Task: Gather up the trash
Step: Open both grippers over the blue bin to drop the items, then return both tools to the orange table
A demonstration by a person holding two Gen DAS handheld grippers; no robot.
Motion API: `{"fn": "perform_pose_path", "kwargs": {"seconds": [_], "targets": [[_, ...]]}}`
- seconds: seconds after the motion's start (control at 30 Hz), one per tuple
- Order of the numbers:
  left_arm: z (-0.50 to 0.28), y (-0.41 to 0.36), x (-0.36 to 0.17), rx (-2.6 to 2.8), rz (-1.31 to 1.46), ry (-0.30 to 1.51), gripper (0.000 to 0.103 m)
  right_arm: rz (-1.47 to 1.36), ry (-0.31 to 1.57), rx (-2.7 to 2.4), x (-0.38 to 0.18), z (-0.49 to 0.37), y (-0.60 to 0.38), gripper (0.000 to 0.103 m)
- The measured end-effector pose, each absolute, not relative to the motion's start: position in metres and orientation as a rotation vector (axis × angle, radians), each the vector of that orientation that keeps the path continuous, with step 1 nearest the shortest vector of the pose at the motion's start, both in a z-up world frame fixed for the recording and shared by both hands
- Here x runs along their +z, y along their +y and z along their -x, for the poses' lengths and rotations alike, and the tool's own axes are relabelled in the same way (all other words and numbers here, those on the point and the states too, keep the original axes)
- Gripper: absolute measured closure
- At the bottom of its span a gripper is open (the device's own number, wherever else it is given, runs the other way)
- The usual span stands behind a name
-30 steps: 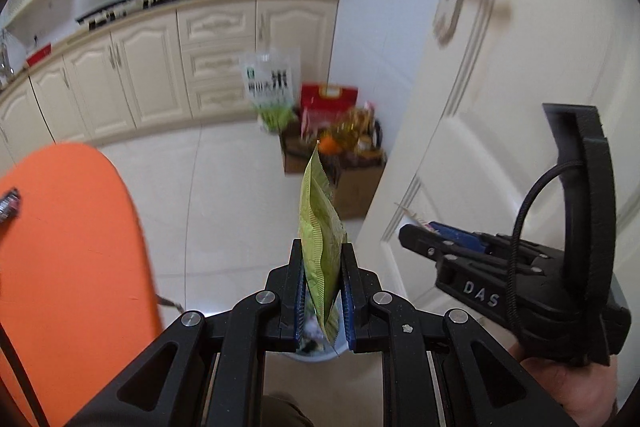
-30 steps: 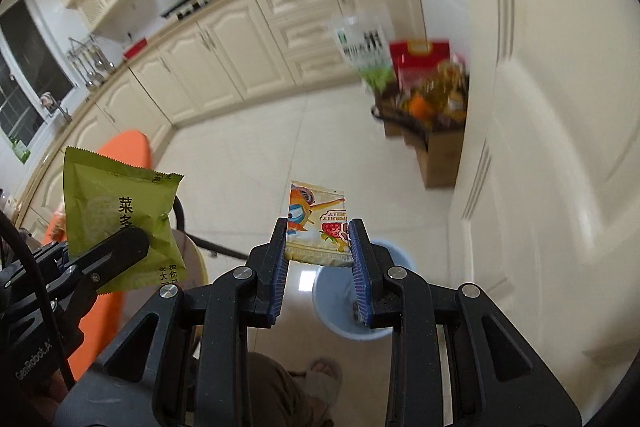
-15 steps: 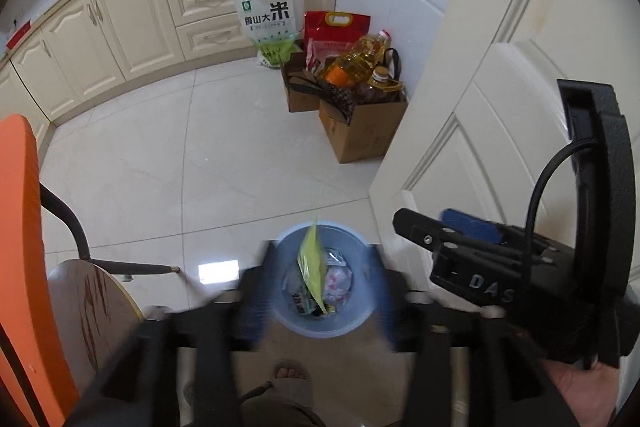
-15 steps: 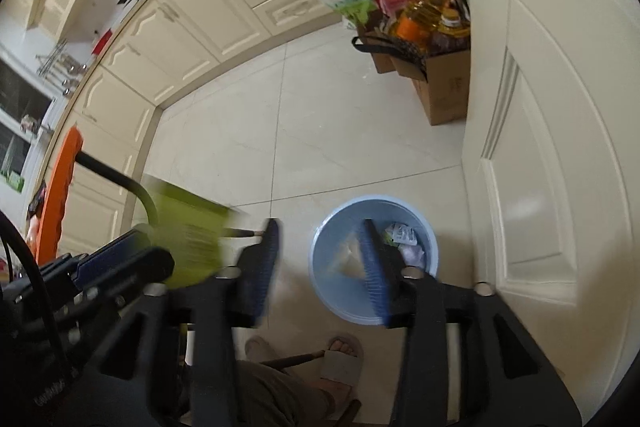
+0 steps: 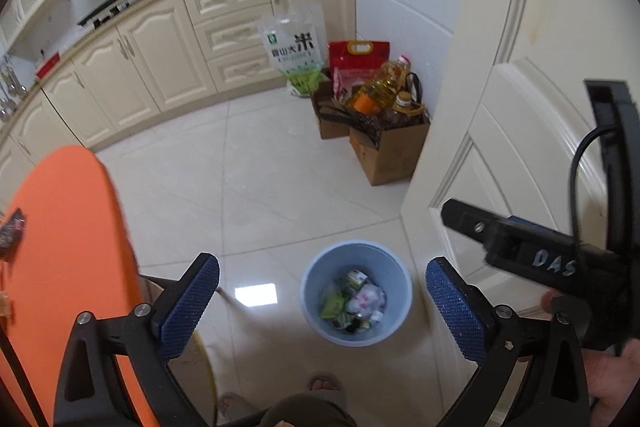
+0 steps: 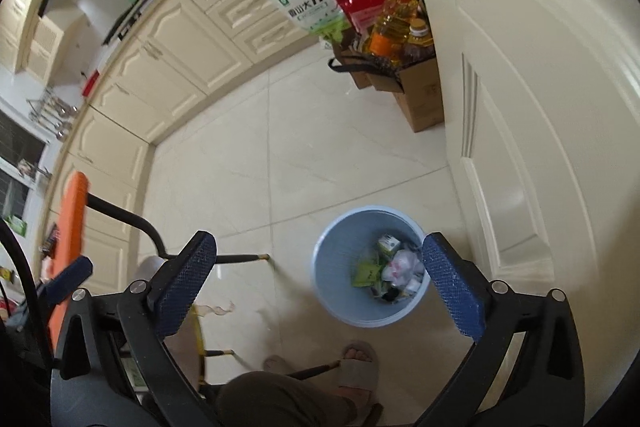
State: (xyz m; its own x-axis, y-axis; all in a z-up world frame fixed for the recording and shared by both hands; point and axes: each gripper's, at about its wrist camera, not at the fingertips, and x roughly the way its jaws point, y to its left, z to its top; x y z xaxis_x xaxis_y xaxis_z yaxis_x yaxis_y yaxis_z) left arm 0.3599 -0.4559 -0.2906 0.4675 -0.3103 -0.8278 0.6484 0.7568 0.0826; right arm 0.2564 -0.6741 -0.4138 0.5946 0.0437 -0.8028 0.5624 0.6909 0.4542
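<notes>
Only the left wrist view shows the top of the orange table [image 5: 68,267] and a dark scrap [image 5: 11,233] lying on it, with the right gripper's black body [image 5: 532,255] at the edge; the right wrist view shows the table edge-on, plus a sandalled foot [image 6: 358,367] on the floor. Both the left gripper [image 5: 320,307] and the right gripper [image 6: 320,287] have just been opening and now gape wide with nothing between their blue pads. A second ago the left pinched a green snack packet and the right a colourful wrapper; a green packet [image 6: 366,273] now lies in the round pale-blue plastic bin [image 5: 312,291] among other wrappers (the colourful one cannot be picked out). The bin stands on glossy cream tiles [image 5: 280,187] beside a cream panelled door [image 6: 540,107], with cream kitchen cabinets [image 5: 160,55] and cardboard boxes of groceries [image 5: 384,155] beyond.
</notes>
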Motion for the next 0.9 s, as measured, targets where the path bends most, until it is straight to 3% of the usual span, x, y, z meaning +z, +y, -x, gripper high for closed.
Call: {"fn": "perform_pose_path", "kwargs": {"seconds": [0.43,0.9], "targets": [[-0.299,-0.358,-0.233,-0.575,-0.313,0.770,0.001,-0.669,0.736,-0.318,-0.307,-0.238,-0.621,0.000],[-0.232,-0.211,-0.183,-0.423,-0.170,0.621,0.001,-0.496,0.631,-0.198,-0.213,-0.247,-0.500,0.000]]}}
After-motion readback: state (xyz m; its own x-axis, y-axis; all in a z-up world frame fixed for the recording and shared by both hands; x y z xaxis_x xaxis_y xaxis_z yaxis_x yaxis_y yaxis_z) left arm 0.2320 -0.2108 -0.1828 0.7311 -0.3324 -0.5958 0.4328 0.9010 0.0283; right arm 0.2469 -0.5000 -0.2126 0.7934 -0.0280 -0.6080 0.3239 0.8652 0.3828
